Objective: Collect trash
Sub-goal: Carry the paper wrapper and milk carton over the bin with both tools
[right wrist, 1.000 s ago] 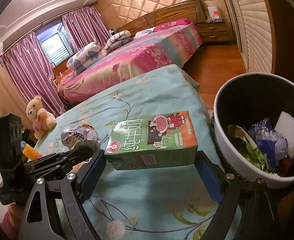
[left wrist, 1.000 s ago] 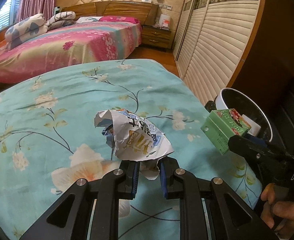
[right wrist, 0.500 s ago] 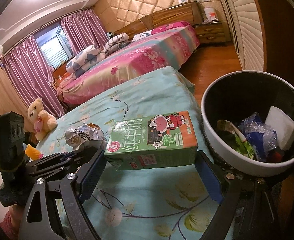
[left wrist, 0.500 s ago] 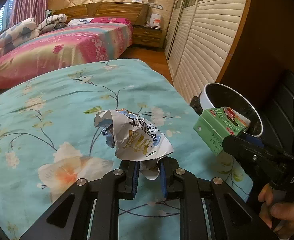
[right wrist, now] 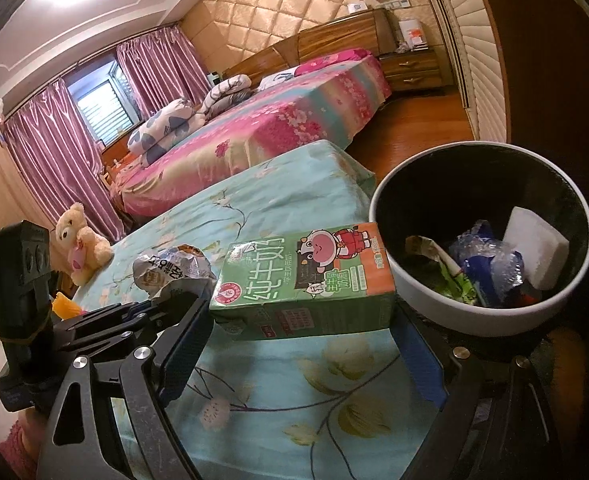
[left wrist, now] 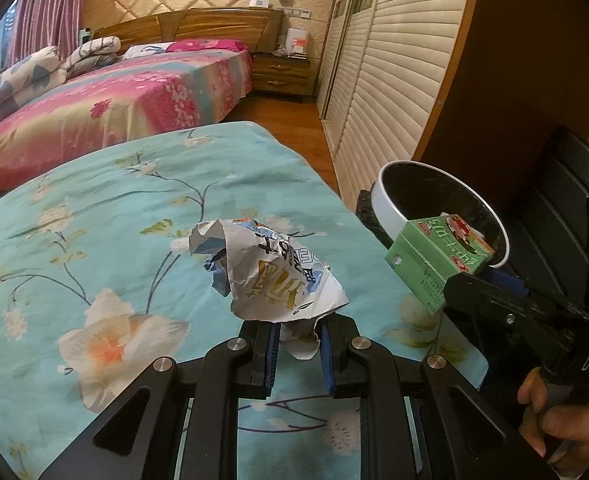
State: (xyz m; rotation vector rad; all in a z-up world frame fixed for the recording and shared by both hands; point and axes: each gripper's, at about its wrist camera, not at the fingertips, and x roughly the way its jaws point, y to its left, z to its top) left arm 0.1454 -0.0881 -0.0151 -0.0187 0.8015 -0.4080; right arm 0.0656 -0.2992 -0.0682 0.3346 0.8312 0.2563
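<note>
The left tongs (left wrist: 296,346) grip a crumpled foil wrapper (left wrist: 272,270) by its lower tail, the blue pads nearly closed on it; the pinch itself is partly hidden under the wrapper's folds, and the printed characters on its creased, shiny skin are too bent to read. It hangs above the turquoise flowered bedspread (left wrist: 106,208), not touching it. To the right, the right tongs (right wrist: 302,340) hold a green milk carton (right wrist: 304,280) lengthwise, jaws spread wide and closed against its two ends; in the left wrist view only one dark finger and part of the person's hand (left wrist: 562,420) show, cut off by the frame edge. The carton is a flat-sided cardboard box with a cartoon figure and an orange band, and it sits just beside the rim of the round white trash bin (right wrist: 390,280), over the bedspread's edge rather than over the opening. The bin's black liner holds a white block, crumpled blue plastic and something green, hard to identify in the shadow. Compared with a second ago, the bin looms larger and nearer the carton in both views, while both grips look unchanged. Far left in the right wrist view, a teddy bear (right wrist: 80,240) sits on the bedspread.
</note>
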